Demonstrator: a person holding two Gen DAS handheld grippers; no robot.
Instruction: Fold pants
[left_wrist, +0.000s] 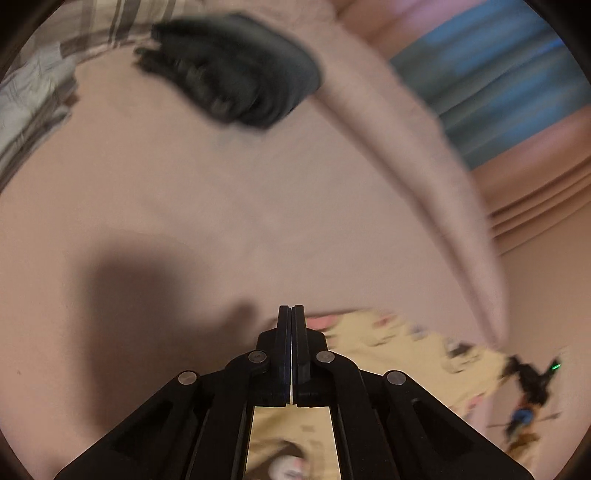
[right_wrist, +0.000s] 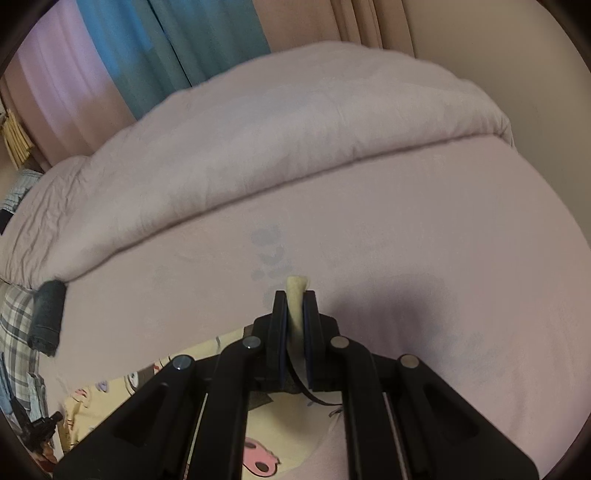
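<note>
Now the right tool (right_wrist: 294, 295) pinches the soft, floppy yellow pants (right_wrist: 258, 435) by a bunched edge; the left tool (left_wrist: 291, 310) is closed, holding nothing.

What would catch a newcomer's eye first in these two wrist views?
Probably the right tongs, shut on a fold of the pale yellow cartoon-print pants that trail down beneath them over the pink bed sheet. In the left wrist view, the left tongs are shut on nothing, with the same pants lying below and to the right. A dark folded garment sits at the bed's far side, blurred.
</note>
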